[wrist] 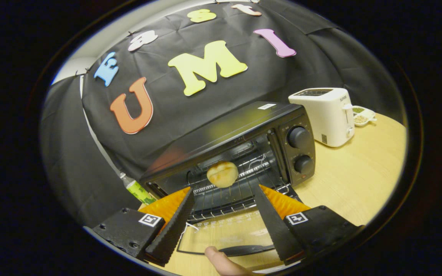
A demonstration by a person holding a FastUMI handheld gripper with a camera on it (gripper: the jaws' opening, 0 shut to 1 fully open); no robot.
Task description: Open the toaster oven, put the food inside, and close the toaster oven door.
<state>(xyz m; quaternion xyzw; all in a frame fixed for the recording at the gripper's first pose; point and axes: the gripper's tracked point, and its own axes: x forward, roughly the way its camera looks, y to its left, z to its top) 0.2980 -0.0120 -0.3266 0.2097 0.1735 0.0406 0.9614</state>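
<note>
The table [359,184] is pale wood, and the oven [240,149] sits on it with its door [221,234] dropped flat open toward the camera. A white toaster [326,115] stands off beside the oven's knob side, with a small dish [363,115] behind it and a green bottle [138,190] poking up at the oven's other end.

The gripper [224,201] has its fingers spread wide and isn't pinching anything. The tips sit right at the oven mouth, over the hinge end of the door.

The bun [223,174] is already in there, on the wire rack [228,195], just past the fingertips and about centered between them. So I'd say the food part is done.

What matters next: the door handle [244,250] is on the near side, behind the fingertips, running crosswise to the fingers. A bare finger [217,257] is touching it. Closing means getting under that near edge and swinging it up and away toward the bun.
</note>
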